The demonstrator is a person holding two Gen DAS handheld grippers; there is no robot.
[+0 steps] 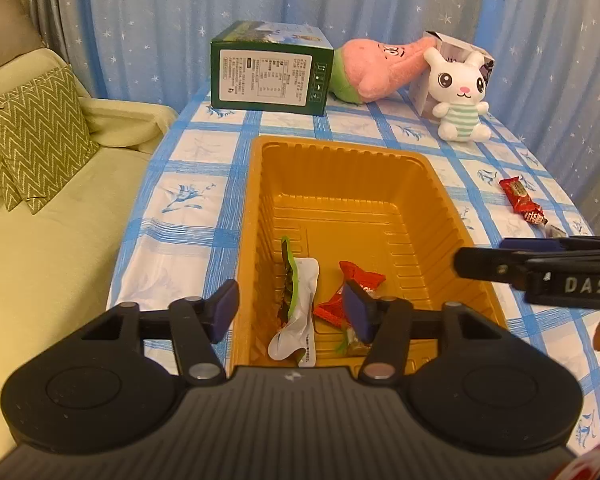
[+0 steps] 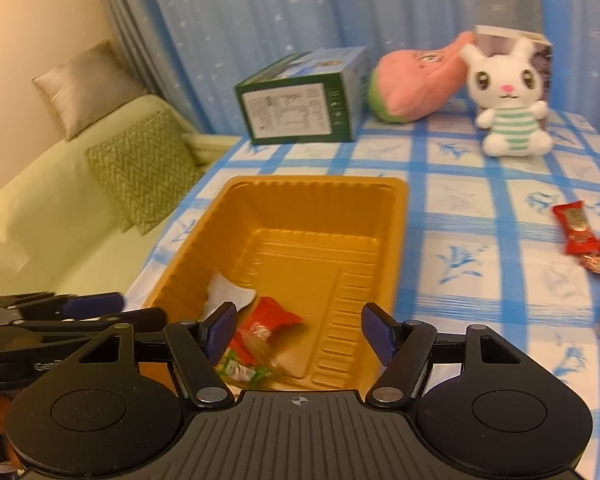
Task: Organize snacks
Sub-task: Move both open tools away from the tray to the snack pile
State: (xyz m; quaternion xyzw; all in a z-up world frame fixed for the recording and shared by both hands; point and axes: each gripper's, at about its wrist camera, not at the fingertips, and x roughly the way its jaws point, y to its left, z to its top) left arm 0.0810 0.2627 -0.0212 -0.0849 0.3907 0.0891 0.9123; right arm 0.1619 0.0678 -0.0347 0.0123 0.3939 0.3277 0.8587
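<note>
1. Snacks are partly sorted: a white-and-green pouch (image 1: 296, 308), a red wrapper (image 1: 358, 280) and a small green-wrapped sweet (image 2: 242, 370) already lie at the near end of the orange tray (image 1: 340, 152) in the middle of the bench (image 1: 188, 196).
2. Left to do: a red snack bar (image 1: 518, 194) and a smaller red packet (image 1: 536, 216) lie on the cloth right of the tray, well apart from it. More wrappers show at the right edge of my right view, too blurred to name.
3. My left tongs (image 1: 290, 310) hang over the tray's near end, jaws apart, nothing between them.
4. My right tongs (image 2: 296, 330) hover there too, jaws wide and empty.
5. Far off stand a green box (image 1: 268, 76), a pink plush (image 1: 380, 68) and a white bunny (image 1: 460, 92); none blocks the way to the loose packets.
</note>
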